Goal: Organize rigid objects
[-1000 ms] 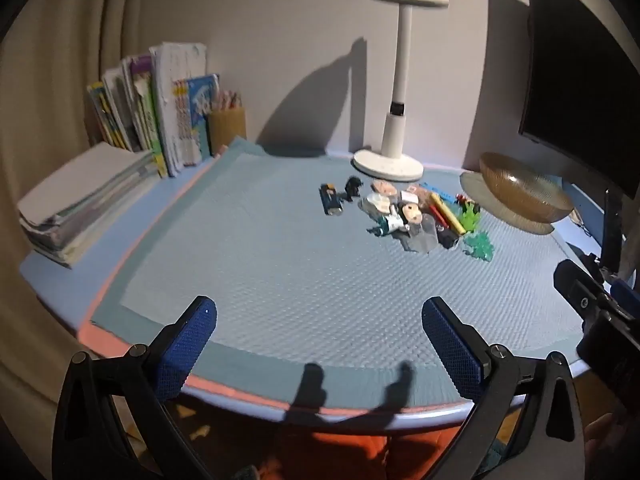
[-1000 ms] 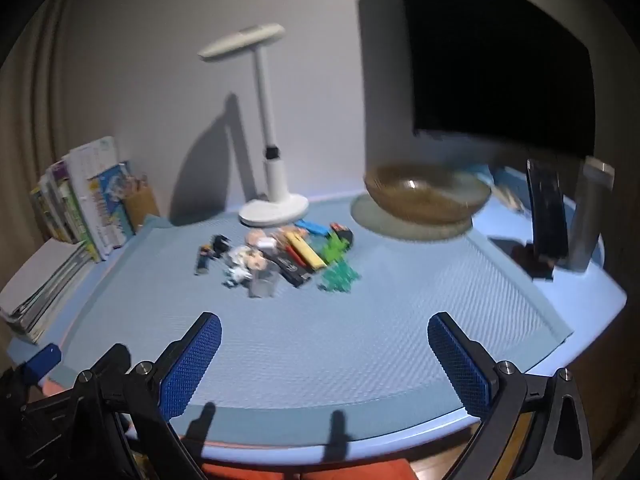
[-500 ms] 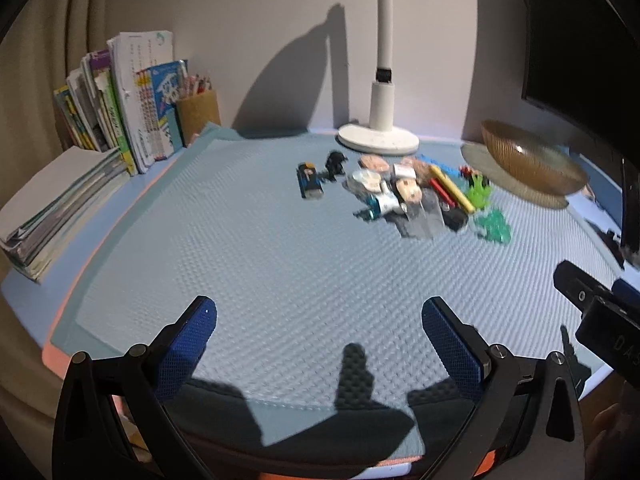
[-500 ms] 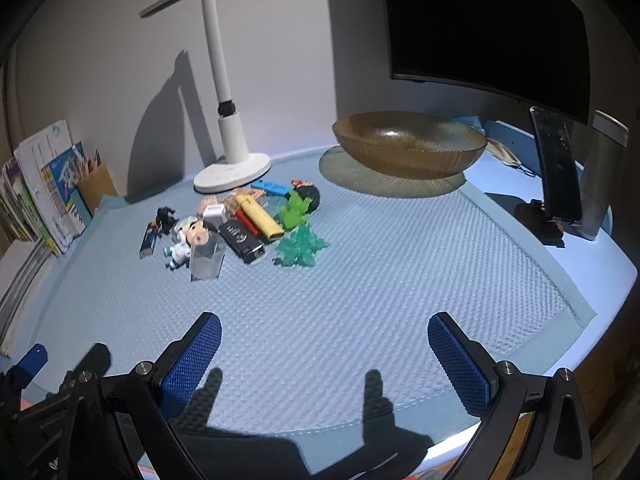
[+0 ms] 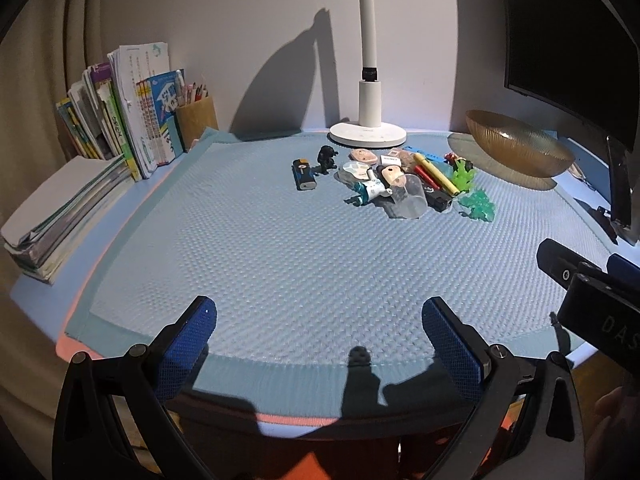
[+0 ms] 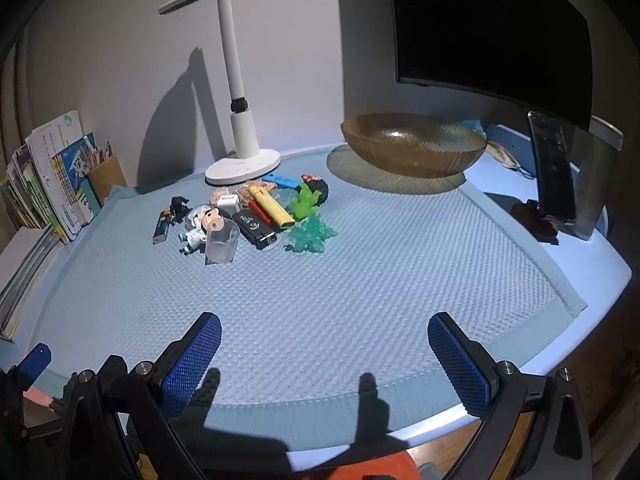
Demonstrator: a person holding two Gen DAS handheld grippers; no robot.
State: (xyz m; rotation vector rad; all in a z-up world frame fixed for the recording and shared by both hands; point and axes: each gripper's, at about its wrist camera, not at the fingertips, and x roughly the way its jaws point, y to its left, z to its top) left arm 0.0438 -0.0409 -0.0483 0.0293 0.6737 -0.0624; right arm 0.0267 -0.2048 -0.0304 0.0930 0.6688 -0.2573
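A pile of small rigid objects (image 5: 394, 178) lies on the blue mat (image 5: 280, 248) in front of the lamp: a clear cup (image 6: 221, 241), a yellow marker (image 6: 272, 206), a black stick (image 6: 254, 229), a green plastic toy (image 6: 310, 236), a small figurine (image 6: 200, 225) and a black lighter (image 5: 303, 174). An amber glass bowl (image 6: 414, 144) stands at the back right. My left gripper (image 5: 320, 336) is open and empty over the mat's near edge. My right gripper (image 6: 326, 354) is open and empty, also over the near edge, far from the pile.
A white desk lamp (image 6: 242, 136) stands behind the pile. Books (image 5: 132, 112) and a pencil holder (image 5: 196, 120) line the left side. A dark monitor (image 6: 492, 28) and a phone on a stand (image 6: 552, 172) are at the right.
Both grippers have moved forward over the mat's near edge and the view has risen. The pile looks nearer. Both grippers stay open.
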